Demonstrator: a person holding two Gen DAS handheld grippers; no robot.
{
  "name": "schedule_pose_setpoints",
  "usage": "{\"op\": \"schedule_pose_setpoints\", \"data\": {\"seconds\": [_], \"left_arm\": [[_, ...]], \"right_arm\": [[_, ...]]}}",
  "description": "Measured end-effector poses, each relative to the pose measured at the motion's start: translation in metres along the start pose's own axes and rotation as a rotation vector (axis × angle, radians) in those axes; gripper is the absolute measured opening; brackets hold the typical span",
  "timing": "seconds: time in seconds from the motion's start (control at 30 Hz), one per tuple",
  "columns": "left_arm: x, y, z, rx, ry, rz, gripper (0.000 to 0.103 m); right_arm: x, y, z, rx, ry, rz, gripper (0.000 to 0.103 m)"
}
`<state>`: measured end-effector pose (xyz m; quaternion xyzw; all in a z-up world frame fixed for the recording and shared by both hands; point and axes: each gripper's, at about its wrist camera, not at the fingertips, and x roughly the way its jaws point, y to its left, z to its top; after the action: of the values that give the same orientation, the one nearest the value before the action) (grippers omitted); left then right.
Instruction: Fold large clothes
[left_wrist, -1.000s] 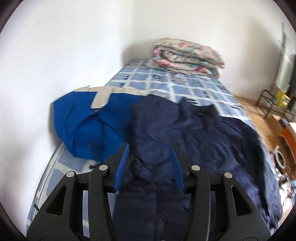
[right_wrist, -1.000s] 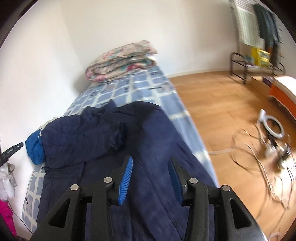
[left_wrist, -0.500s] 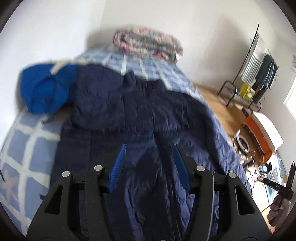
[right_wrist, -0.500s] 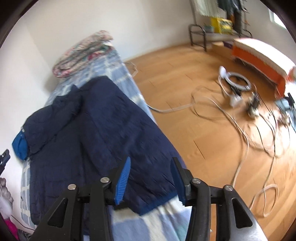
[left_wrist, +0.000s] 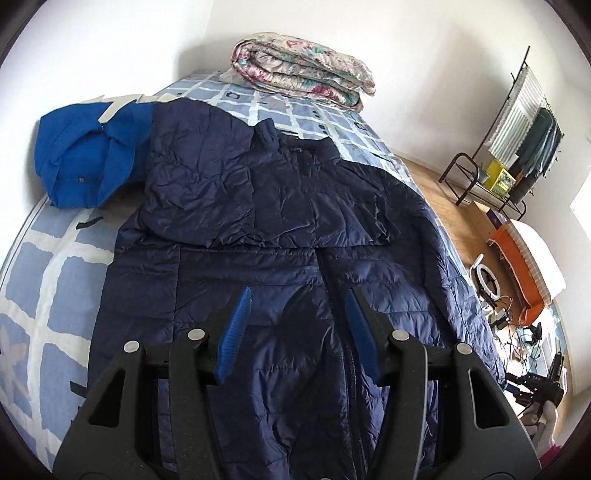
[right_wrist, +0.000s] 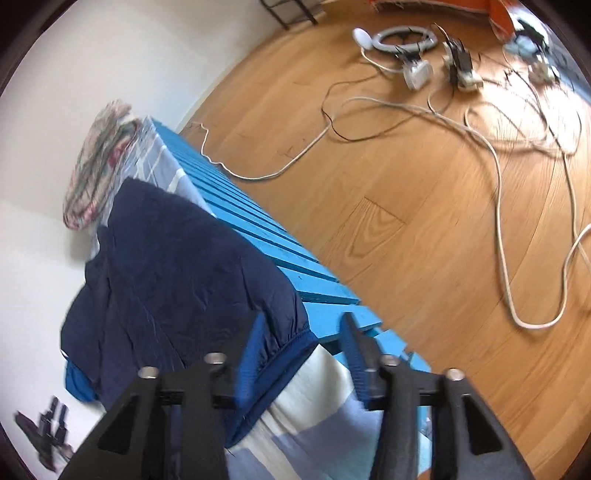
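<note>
A navy puffer jacket (left_wrist: 258, 192) lies front-up on the bed with both sleeves folded across its chest. My left gripper (left_wrist: 298, 295) hovers open over its lower front, beside the zipper, with nothing between the fingers. In the right wrist view the jacket (right_wrist: 177, 266) reaches the bed's side edge. My right gripper (right_wrist: 303, 319) is down at its hem corner (right_wrist: 295, 341). The jaws are closing with that corner between them, and a gap still shows at the right finger.
A bright blue garment (left_wrist: 85, 155) lies left of the jacket by the wall, and a folded floral quilt (left_wrist: 303, 70) sits at the bed's far end. The blue bed side (right_wrist: 288, 251) drops to a wooden floor with cables (right_wrist: 498, 155). A clothes rack (left_wrist: 517, 133) stands at the right.
My right gripper dropped and rolled, from above the jacket down to its hem corner at the bed's edge. My left gripper swung from the blue garment side to over the jacket's front, then held.
</note>
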<state>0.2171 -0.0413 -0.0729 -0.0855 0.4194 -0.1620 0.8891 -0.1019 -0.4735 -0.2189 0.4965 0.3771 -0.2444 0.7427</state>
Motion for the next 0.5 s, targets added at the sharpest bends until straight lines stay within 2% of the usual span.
{"op": "schedule_pose_setpoints", "data": {"seconds": [0.03,0.13,0.33,0.5], "left_arm": [[0.000,0.002,0.000,-0.005,0.000,0.001,0.055],[-0.002,0.005,0.003,-0.020,-0.009,0.006,0.055],[-0.006,0.006,0.005,-0.022,-0.020,-0.009,0.055],[-0.009,0.007,0.008,-0.030,-0.014,-0.049,0.055]], "right_arm": [[0.000,0.000,0.000,0.004,0.002,0.012,0.025],[-0.005,0.009,-0.001,-0.029,-0.022,0.009,0.009],[-0.033,0.045,-0.003,-0.110,-0.068,0.072,0.004],[-0.064,0.113,-0.008,-0.242,-0.090,0.166,0.004]]}}
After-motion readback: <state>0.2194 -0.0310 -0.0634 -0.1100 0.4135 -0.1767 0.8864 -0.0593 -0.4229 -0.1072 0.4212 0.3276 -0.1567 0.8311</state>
